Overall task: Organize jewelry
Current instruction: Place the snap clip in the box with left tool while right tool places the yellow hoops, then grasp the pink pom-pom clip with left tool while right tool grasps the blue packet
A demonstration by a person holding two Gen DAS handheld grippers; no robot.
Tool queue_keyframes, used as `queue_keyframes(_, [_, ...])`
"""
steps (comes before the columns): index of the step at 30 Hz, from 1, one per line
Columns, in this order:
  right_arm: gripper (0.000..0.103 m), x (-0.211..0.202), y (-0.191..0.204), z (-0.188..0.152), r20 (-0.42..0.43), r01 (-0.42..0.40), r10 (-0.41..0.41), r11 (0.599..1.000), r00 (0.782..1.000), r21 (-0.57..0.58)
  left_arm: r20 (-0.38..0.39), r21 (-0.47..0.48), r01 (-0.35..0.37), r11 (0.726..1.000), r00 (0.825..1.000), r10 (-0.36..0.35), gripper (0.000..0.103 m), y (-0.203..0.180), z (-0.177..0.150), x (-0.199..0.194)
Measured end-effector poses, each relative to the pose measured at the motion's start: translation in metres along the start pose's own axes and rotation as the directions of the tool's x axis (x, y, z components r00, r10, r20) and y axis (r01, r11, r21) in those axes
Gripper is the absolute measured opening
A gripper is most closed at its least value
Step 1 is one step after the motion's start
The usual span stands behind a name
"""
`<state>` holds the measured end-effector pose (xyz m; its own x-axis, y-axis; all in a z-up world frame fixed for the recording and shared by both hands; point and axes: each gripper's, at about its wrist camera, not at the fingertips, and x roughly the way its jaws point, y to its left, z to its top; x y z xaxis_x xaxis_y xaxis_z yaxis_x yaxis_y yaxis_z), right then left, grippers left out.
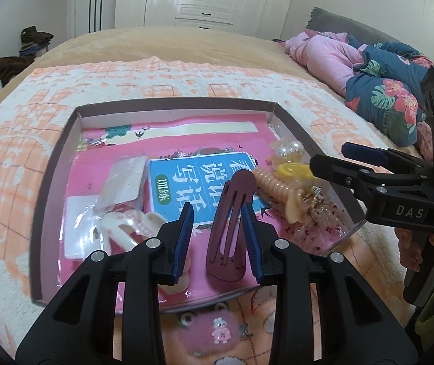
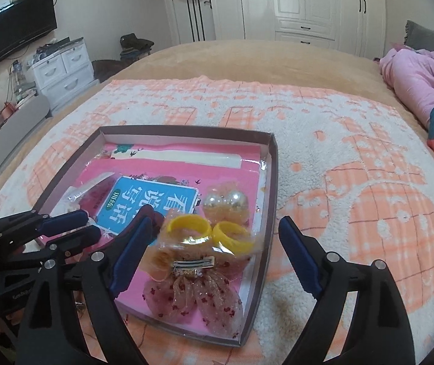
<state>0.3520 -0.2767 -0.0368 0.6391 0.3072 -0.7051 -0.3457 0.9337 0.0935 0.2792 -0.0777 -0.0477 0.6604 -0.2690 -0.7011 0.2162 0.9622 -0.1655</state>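
Note:
A shallow box with a pink floor lies on the bed. In it lie a maroon snap hair clip, a coiled peach hair tie, yellow rings in a clear bag, two pearl balls and a sheer pink bow with a metal clip. My left gripper is open, its fingers either side of the maroon clip without touching it. My right gripper is open wide above the bow and rings. It also shows in the left wrist view.
A blue booklet and clear packets with cream clips lie in the box. A pink bunny patch lies on the peach and white blanket before the box. Pink and floral bedding is piled at the right.

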Motion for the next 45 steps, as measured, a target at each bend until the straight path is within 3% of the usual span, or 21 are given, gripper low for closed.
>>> queue_keyframes(7, [0.086,-0.02,-0.003,-0.007,0.034,-0.011,0.01,0.999,0.999,0.045,0.037,-0.019,-0.007,1.0,0.999,0.007,0.034,0.003,0.0,-0.018])
queue_keyframes(18, [0.092,-0.056,-0.005,-0.017,0.116,-0.003,-0.007,0.997,0.993,0.081,0.093,-0.028,-0.01,1.0,0.996,0.013,0.064,0.004,-0.004,-0.047])
queue_keyframes(25, [0.092,-0.065,-0.001,-0.029,0.113,-0.004,-0.005,0.997,0.994,0.079,0.106,-0.043,-0.014,0.999,0.994,0.019,0.083,0.01,-0.011,-0.061])
queue_keyframes(45, [0.093,-0.085,0.034,-0.063,0.139,0.018,-0.021,0.999,0.99,0.029,0.13,-0.091,-0.05,0.995,0.99,0.062,0.087,0.036,-0.033,-0.09])
